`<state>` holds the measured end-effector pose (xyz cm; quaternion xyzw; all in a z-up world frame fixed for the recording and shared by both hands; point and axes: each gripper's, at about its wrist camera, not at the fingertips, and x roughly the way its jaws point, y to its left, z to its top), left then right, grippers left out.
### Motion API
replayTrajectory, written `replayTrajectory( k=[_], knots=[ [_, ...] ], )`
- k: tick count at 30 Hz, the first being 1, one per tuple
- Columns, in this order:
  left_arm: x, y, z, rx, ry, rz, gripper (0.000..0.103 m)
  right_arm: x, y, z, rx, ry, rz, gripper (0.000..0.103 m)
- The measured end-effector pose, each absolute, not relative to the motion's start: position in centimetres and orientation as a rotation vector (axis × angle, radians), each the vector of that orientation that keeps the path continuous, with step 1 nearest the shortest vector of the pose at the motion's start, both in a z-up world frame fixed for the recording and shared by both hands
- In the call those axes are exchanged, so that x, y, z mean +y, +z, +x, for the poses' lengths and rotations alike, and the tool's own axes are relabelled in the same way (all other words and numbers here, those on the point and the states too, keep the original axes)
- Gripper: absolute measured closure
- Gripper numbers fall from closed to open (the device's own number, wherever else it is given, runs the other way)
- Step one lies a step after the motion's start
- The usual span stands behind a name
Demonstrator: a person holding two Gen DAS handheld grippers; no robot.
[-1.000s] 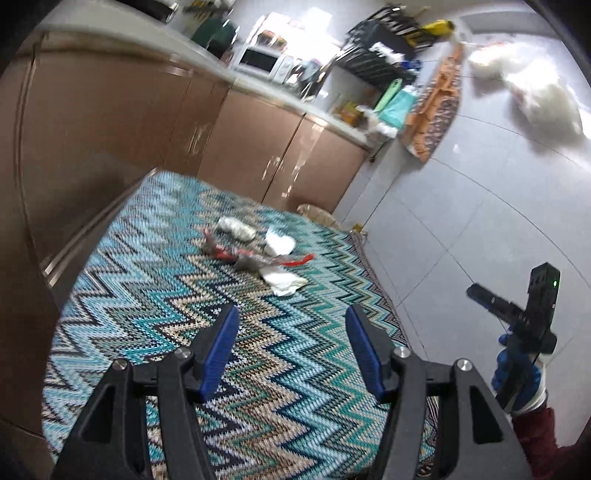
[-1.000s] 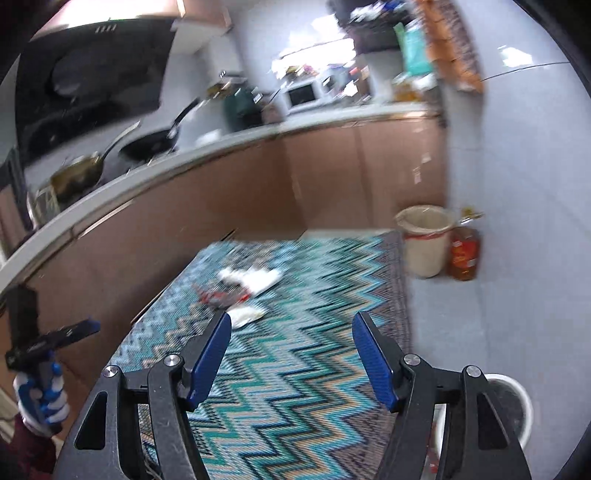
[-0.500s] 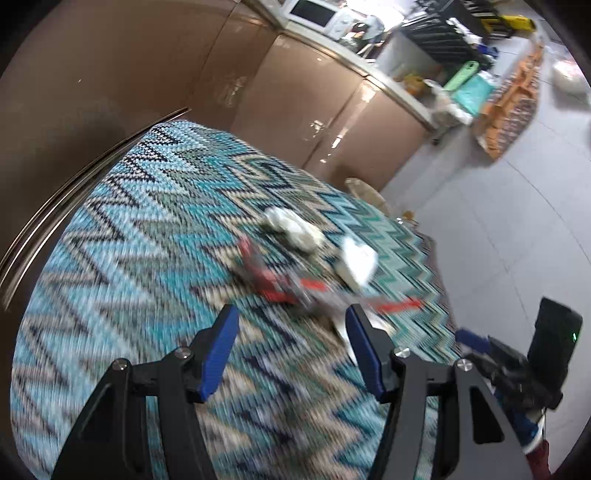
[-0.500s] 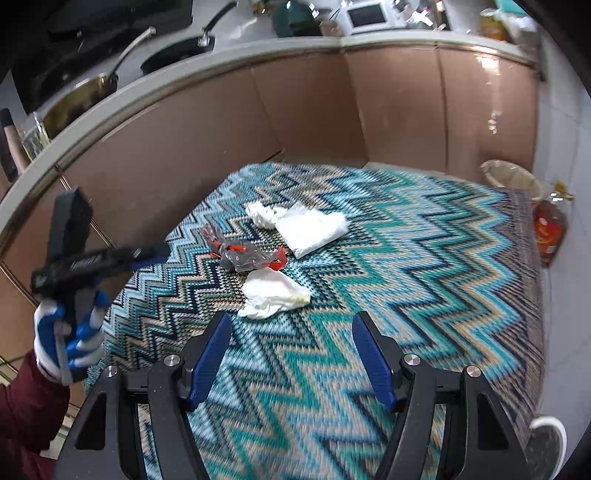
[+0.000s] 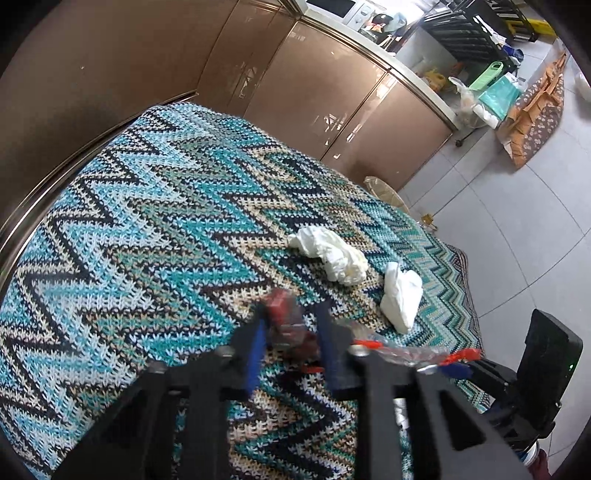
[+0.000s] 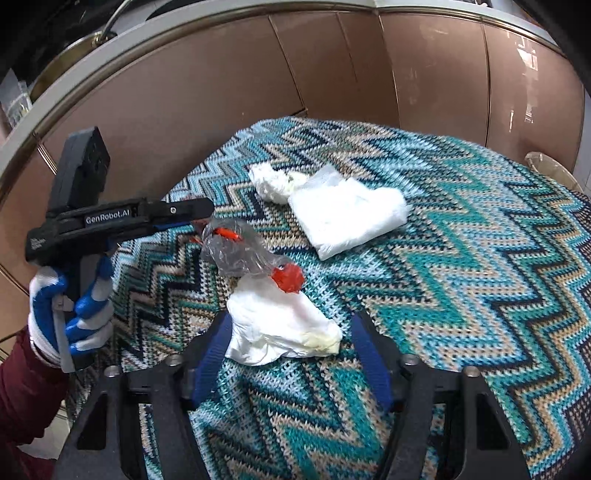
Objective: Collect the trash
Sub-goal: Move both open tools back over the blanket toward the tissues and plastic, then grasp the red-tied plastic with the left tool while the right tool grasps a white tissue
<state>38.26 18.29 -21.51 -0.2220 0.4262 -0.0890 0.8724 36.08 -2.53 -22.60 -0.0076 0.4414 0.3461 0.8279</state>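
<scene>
The left tool [image 5: 291,343] closes around the clear wrapper with red parts [image 6: 240,254] on the zigzag cloth [image 6: 461,280] (grip not certain, blurred); the right tool [image 6: 291,354] stands open astride a crumpled tissue [image 6: 277,328]; the pick-up step seems in hand; next, I judge, squeeze and lift.

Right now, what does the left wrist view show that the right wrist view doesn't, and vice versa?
Left wrist only: the microwave on the counter, a black rack and grey floor tiles.
Right wrist only: the gloved left hand holding the left gripper, and a tissue lying between the open right gripper fingers.
Both: the zigzag rug, the clear red-printed wrapper at the left gripper's tips, two more tissues and brown cabinets.
</scene>
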Motion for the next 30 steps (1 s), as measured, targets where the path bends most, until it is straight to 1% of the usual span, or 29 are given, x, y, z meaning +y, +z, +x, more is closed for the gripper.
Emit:
replayTrajectory(
  k=[1,2,3,4,5,8,20,30],
  knots=[
    [18.2,-21.5,38.1,0.885,-0.18,-0.457,0.092,-2.3,-22.7,36.1,0.939,0.735,-0.024,0.059],
    [18.2,-21.4,37.9,0.879,-0.175,-0.449,0.093,-2.2,-22.8,36.0,0.935,0.729,-0.038,0.07],
    [18.2,-21.2,37.7,0.871,-0.17,-0.444,0.094,-2.1,-22.7,35.8,0.932,0.729,-0.047,0.074],
    [18.2,-21.0,37.4,0.864,-0.168,-0.446,0.095,-2.1,-22.6,35.7,0.928,0.732,-0.05,0.084],
    [18.3,-20.7,37.1,0.856,-0.165,-0.45,0.095,-2.1,-22.5,35.5,0.923,0.733,-0.054,0.089],
    [18.8,-19.3,35.7,0.812,-0.174,-0.46,0.096,-2.2,-21.7,34.3,0.9,0.727,-0.077,0.091],
    [19.2,-12.3,28.8,0.676,-0.184,-0.401,0.096,-5.4,-17.2,27.6,0.811,0.662,-0.017,0.091],
    [16.4,-8.4,23.3,0.625,-0.218,-0.359,0.096,-12.1,-13.3,20.0,0.695,0.57,0.066,0.091]
  ],
)
